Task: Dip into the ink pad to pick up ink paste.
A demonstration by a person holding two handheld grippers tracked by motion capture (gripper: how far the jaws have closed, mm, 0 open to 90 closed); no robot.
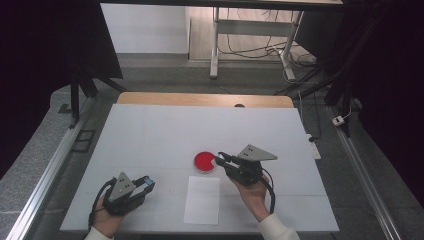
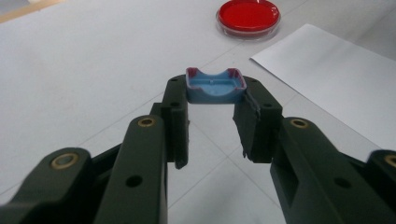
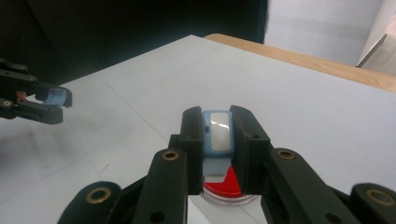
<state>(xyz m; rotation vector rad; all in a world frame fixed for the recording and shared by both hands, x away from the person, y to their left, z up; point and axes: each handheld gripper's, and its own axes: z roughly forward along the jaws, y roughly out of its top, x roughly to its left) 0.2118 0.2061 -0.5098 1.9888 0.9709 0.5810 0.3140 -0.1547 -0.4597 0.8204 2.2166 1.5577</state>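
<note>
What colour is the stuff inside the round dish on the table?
Bright red. The round dish itself is clear; the left gripper view shows it best.

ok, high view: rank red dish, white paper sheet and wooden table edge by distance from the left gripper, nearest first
From the left gripper:
1. white paper sheet, just to its right, at the near edge.
2. red dish, farther right and up, by the right gripper.
3. wooden table edge, along the far side.

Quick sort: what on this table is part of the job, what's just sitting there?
In play:
- left gripper, shut on blue cap
- right gripper, shut on pale blue piece
- red dish, right under the right gripper

Just lying about:
- white sheet
- cables and white frame legs on the floor beyond the table
</note>
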